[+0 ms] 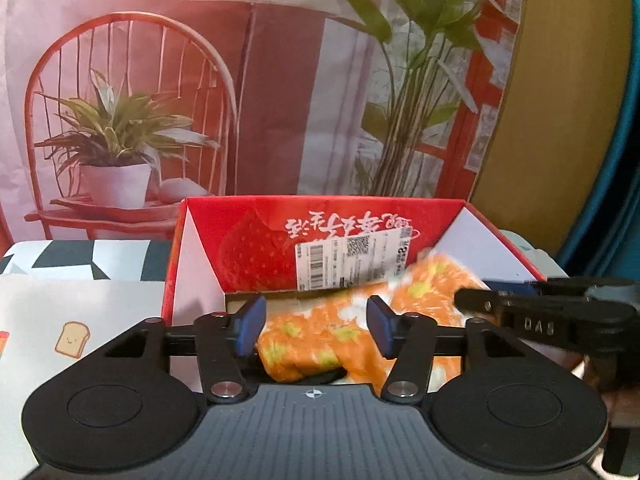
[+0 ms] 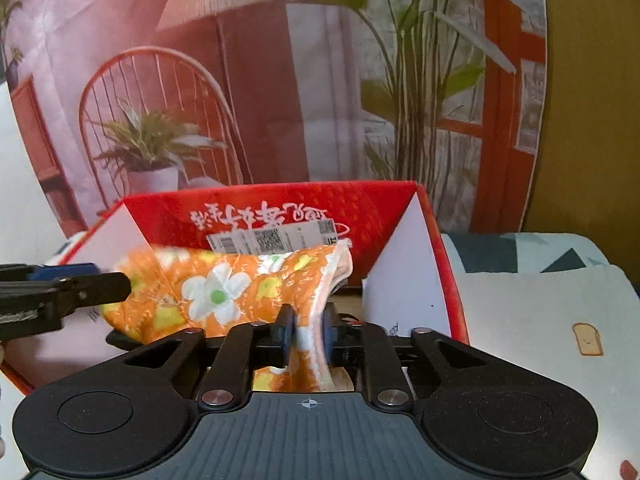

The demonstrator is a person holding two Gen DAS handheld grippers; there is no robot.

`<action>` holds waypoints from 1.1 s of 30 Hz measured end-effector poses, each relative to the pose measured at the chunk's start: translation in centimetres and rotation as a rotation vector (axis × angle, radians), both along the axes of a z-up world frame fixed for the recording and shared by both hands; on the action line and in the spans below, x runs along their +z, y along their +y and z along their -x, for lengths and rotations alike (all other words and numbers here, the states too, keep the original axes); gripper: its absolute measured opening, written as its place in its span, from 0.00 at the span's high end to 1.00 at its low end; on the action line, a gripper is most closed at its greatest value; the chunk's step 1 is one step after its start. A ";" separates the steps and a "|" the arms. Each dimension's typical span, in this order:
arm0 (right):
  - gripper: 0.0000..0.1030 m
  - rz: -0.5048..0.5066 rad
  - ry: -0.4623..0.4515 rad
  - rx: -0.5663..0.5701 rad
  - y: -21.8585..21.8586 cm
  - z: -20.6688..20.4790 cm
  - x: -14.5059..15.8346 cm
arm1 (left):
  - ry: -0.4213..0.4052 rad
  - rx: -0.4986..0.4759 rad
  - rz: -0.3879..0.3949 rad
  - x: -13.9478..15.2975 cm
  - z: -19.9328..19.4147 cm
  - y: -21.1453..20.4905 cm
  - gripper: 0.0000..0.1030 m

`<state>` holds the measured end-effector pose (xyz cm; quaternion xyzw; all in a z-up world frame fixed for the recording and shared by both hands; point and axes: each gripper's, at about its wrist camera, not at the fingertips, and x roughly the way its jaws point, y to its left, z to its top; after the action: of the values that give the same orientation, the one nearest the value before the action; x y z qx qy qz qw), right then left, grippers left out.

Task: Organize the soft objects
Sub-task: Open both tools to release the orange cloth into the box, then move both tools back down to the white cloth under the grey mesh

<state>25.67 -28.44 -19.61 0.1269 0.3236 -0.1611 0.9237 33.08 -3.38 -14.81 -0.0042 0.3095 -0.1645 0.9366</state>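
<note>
Left fingers [image 1: 316, 326] are standing wide around the orange floral cloth [image 1: 344, 340], while right fingers [image 2: 307, 334] are narrowly pinching its hem, apparently lowering it into the red box [image 2: 376, 216].

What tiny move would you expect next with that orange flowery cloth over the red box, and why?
Probably the right hand-held gripper opens fully. Its pads look to be pinching the orange flowered cloth over the open red cardboard box, while the left hand-held gripper already stands open, pads clear of the cloth.
</note>
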 end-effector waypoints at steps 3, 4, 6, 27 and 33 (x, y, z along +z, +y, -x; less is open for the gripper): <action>0.48 0.014 -0.033 -0.006 0.0 0.7 0.5 | -0.002 0.001 0.014 0.4 1.1 0.5 0.25; 0.33 0.019 -0.057 -0.009 0.1 1.2 0.7 | -0.009 0.002 0.021 0.6 1.7 0.8 0.15; 0.21 0.025 -0.116 0.012 0.2 2.2 1.4 | -0.019 0.010 0.027 1.0 2.8 1.0 0.01; 0.00 0.076 -0.313 0.033 5.3 18.5 1.6 | -0.048 0.025 0.029 -1.3 18.4 4.0 0.00; 0.00 0.063 -0.248 0.022 7.0 23.0 -2.0 | 0.018 0.037 0.038 -4.6 21.1 4.6 0.02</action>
<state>2.68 -21.42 -21.65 0.1130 0.2032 -0.1440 0.9619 12.00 1.26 -19.39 -0.0292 0.3146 -0.1532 0.9363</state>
